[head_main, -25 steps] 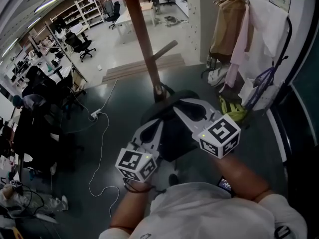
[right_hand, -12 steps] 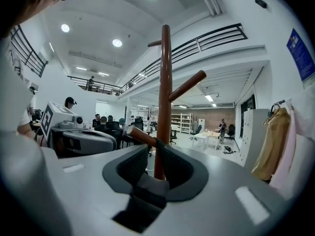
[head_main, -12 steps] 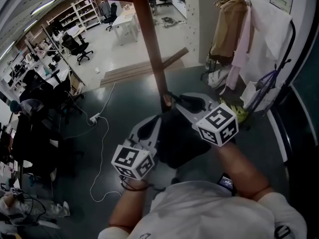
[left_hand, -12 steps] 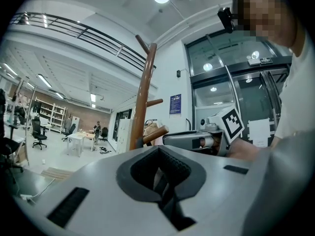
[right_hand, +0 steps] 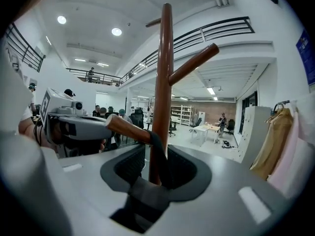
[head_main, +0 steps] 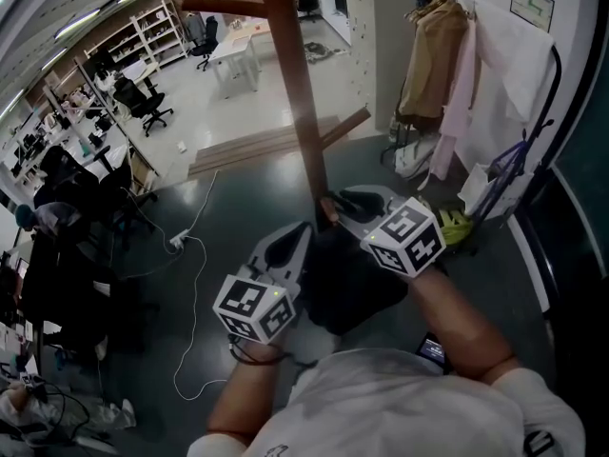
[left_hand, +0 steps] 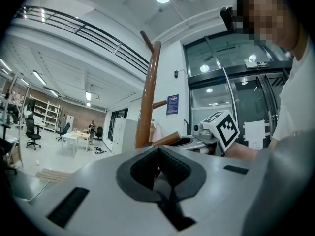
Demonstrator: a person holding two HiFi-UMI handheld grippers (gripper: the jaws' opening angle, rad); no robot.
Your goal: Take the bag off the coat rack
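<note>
strap (right_hand: 158,154) lay loose between right gripper's (right_hand: 156,176) just-widened jaws at the peg (right_hand: 129,128); left gripper (left_hand: 158,173) closed; unheld bag (head_main: 347,284) could have dropped.

Rack pole (head_main: 303,112), peg (right_hand: 129,128) block ahead; open floor (head_main: 238,203) left
</note>
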